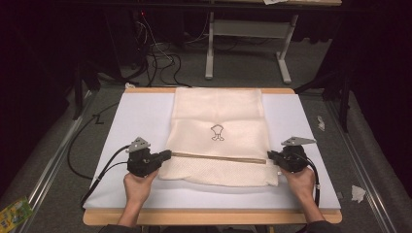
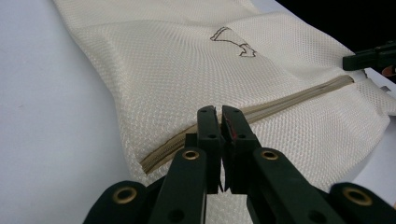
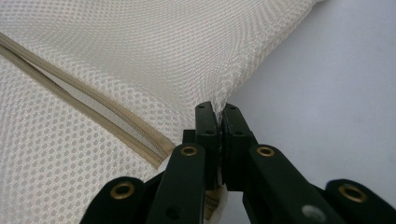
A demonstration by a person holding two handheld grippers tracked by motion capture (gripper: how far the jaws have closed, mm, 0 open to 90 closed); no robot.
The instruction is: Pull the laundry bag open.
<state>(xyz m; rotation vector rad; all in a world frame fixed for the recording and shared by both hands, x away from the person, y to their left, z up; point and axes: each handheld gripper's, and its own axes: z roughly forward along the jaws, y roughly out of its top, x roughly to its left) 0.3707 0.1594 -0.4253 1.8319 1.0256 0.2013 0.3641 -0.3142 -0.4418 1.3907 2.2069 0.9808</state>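
Left gripper (image 1: 167, 155) is clamped on the zipper (image 1: 218, 158) end of the mesh bag (image 1: 218, 131); right gripper (image 1: 270, 155) is clamped on the opposite edge. Bag lies flat on the white worktop (image 1: 141, 111). Mesh appears light, limp and snag-prone; grip seams or zipper tape.

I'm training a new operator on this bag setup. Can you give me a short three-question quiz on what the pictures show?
1. True or false: both grippers are shut on the mesh bag.
2. The zipper runs: A) between the two grippers, B) along the bag's far edge, C) down its left side.
3. What is printed above the zipper?

Key:
1. True: the left gripper and the right gripper each pinch the fabric.
2. A.
3. A small dark outline drawing.
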